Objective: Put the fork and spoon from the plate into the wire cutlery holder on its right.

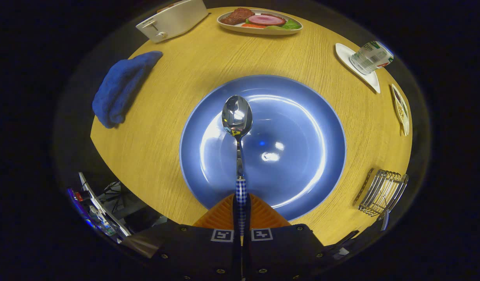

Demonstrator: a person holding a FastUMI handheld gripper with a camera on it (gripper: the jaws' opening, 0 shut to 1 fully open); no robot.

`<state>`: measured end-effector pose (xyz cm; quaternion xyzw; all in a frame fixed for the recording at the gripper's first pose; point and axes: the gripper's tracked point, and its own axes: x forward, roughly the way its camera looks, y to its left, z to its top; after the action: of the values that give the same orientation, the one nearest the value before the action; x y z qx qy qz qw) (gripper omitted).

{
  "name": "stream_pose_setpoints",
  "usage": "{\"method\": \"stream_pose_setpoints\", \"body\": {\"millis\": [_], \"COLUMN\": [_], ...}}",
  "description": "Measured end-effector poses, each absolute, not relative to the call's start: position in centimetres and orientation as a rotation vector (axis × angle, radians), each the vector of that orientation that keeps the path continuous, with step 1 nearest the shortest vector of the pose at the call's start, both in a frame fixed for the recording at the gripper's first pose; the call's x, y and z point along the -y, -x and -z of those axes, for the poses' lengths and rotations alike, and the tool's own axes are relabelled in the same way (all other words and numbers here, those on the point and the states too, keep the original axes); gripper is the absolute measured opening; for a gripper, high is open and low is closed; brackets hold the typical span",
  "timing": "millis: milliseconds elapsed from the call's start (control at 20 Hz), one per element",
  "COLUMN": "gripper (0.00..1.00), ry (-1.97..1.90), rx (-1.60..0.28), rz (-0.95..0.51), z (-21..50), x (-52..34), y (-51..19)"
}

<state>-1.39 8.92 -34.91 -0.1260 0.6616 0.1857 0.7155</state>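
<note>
My gripper (241,212) is shut on the spoon's checked handle. The spoon (237,121) sticks straight out ahead of the fingers, its shiny bowl hanging above the blue plate (302,156). The plate lies on the wooden table with nothing lying in it. The wire cutlery holder (382,192) stands to the right of the plate, near the table's edge. A checked handle (385,220) pokes out beside the holder; I cannot tell whether it is the fork.
A blue cloth (120,88) lies left of the plate. Beyond it stands a white toaster (173,19). A dish of food (260,21) sits at the far side. To the right are a white saucer (359,66) with a plastic bottle (370,56) and a small dish (400,109).
</note>
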Motion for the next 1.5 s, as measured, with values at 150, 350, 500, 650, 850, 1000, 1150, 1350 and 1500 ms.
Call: {"method": "stream_pose_setpoints", "body": {"millis": [150,350,500,650,850,1000,1150,1350,1500], "gripper": [0.02,0.02,0.02,0.02,0.02,0.02,0.02,0.02,0.02], "ry": [0.319,0.337,0.339,0.35,0.369,0.37,0.364,0.352,0.374], "rx": [-1.47,-1.482,-1.483,-1.49,-1.487,-1.493,-1.493,-1.514,-1.526], "rz": [-0.43,-0.414,-0.415,-0.411,-0.383,-0.367,-0.351,-0.341,-0.341], "z": [34.2,33.6,32.8,31.6,29.9,28.6,27.7,26.6,25.7], "x": [-8.4,-7.1,-6.3,-4.9,-2.5,-0.7,1.1,2.9,4.5], "y": [1.6,1.9,2.2,2.4,2.5,2.6,2.6,3.3,3.6]}}
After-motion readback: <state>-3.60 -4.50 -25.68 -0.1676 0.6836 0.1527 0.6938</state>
